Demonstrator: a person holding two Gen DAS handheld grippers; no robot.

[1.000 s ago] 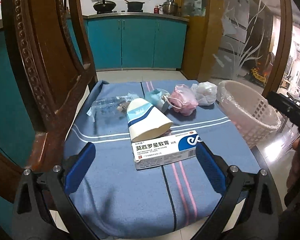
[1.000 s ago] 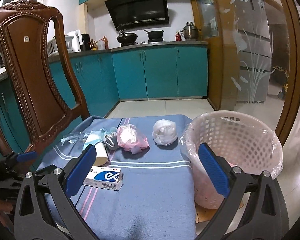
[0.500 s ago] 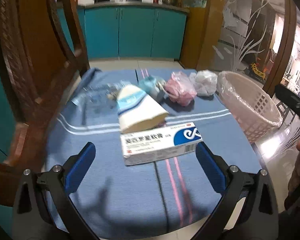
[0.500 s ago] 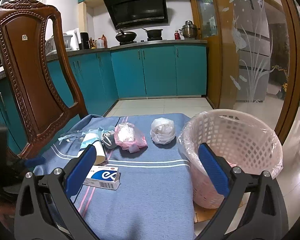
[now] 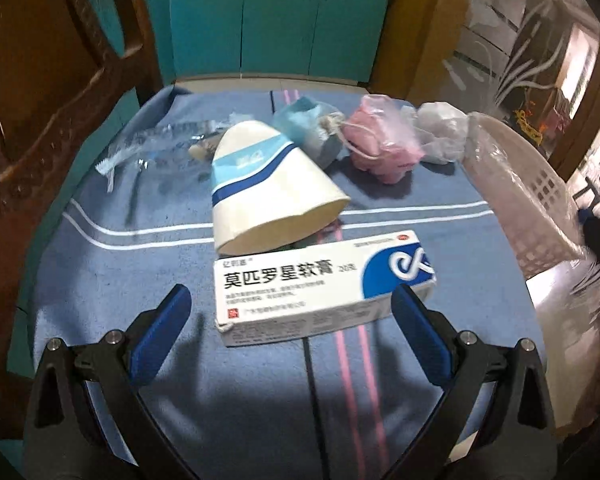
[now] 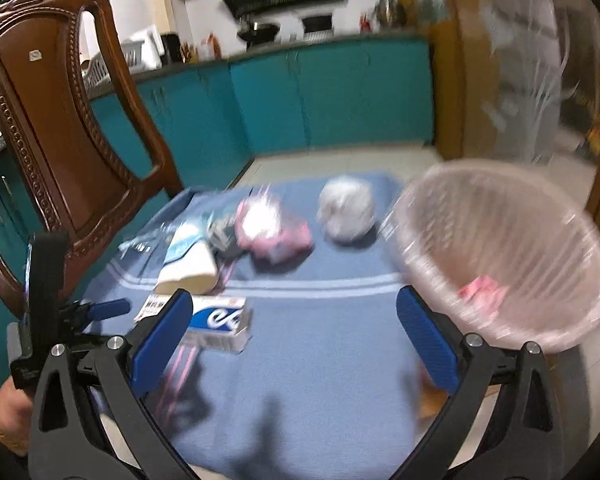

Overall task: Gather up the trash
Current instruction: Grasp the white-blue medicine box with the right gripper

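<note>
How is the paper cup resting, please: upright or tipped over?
Tipped over. The paper cup lies on its side on the blue cloth, open mouth facing the medicine box.

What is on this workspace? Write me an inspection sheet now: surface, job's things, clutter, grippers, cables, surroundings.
Surface: blue striped cloth covering the table.
Job's things: medicine box nearest the left gripper; paper cup on its side behind it; clear wrapper; teal bag; pink bag; white bag; lined basket at the table's right edge, something pink inside.
Clutter: nothing seen beyond the trash.
Grippers: left gripper jaws open, straddling the medicine box without touching it; right gripper jaws open, empty, above the cloth.
Cables: nothing seen.
Surroundings: wooden chair at left; teal cabinets behind.
</note>
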